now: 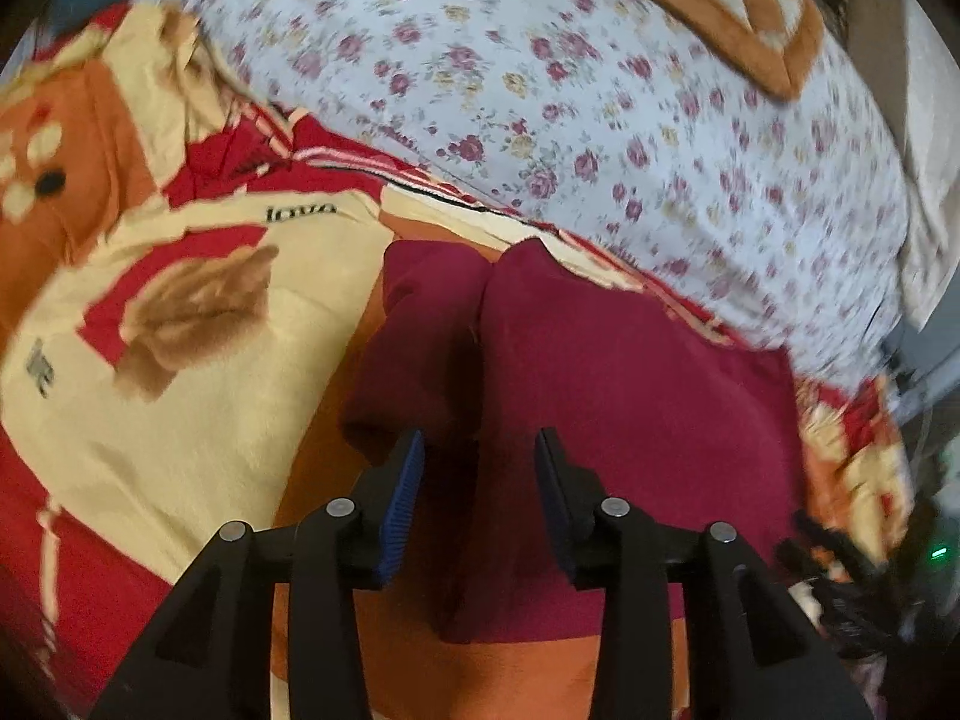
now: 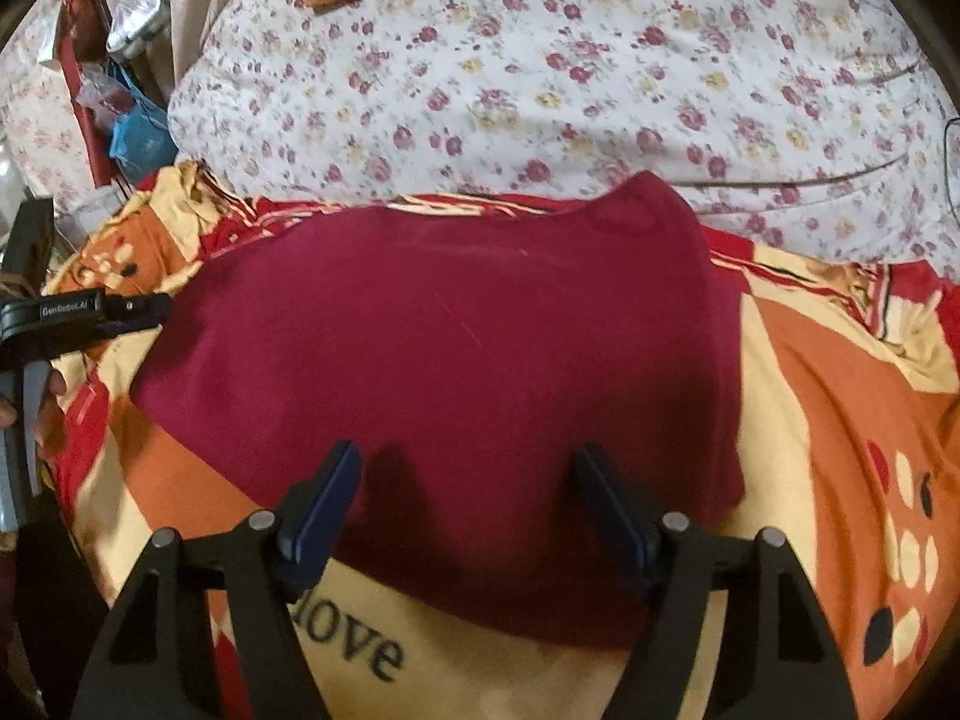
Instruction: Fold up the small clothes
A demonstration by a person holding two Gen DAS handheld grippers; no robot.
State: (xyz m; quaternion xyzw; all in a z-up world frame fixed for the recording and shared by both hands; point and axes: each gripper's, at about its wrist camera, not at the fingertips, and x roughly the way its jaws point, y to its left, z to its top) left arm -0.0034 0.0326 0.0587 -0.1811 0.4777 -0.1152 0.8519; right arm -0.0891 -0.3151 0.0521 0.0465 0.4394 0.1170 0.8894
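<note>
A dark red garment (image 2: 456,348) lies spread on a red, orange and cream blanket (image 2: 840,420) on the bed. In the left wrist view the garment (image 1: 630,408) shows a fold or crease down its middle. My left gripper (image 1: 480,480) is open just above the garment's near part, holding nothing. My right gripper (image 2: 468,498) is open over the garment's near edge, holding nothing. The left gripper also shows in the right wrist view (image 2: 90,312) at the garment's left edge.
A white flowered bedsheet (image 2: 600,90) covers the bed beyond the blanket. An orange-bordered cushion (image 1: 720,6) lies at the far side. Bags and clutter (image 2: 120,90) stand at the bed's far left. Dark cables (image 1: 840,570) lie at the blanket's right edge.
</note>
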